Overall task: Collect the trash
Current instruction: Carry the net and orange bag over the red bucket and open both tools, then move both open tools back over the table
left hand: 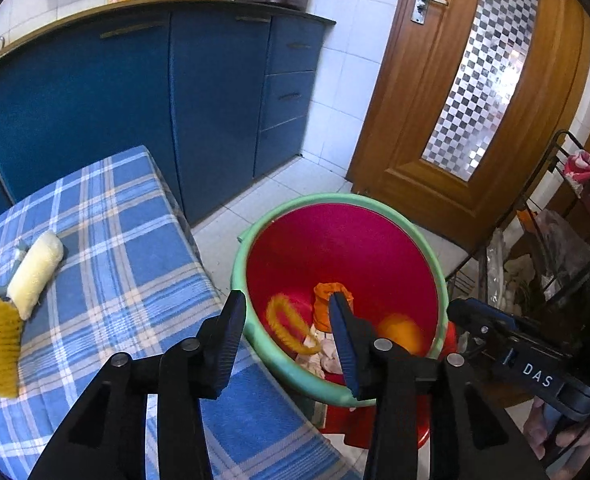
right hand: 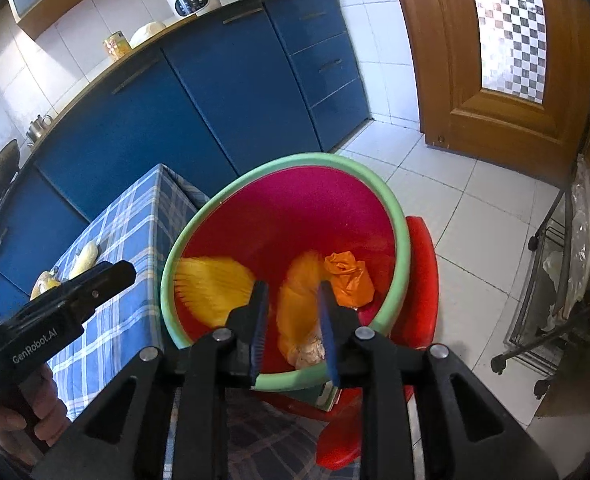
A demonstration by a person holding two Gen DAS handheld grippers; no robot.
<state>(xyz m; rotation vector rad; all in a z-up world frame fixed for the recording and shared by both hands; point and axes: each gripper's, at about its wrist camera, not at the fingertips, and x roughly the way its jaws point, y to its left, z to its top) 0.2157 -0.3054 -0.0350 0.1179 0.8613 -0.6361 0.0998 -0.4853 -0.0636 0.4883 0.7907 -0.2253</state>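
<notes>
We hold both grippers, left gripper [left hand: 291,320] and right gripper [right hand: 293,312], spread and empty above the green-rimmed red plastic bucket [right hand: 405,240], so the blurred yellow trash [right hand: 295,312], apparently falling, lands inside it

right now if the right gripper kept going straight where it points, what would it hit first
Most likely the blurred yellow-orange trash inside the red bin, which shows between the right gripper's open jaws. Depth is unclear.

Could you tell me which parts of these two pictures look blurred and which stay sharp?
Left wrist view: the yellow ring and orange lump in the bin are smeared; the tablecloth stays crisp. Right wrist view: the yellow mesh and orange-yellow streak are smeared.
</notes>
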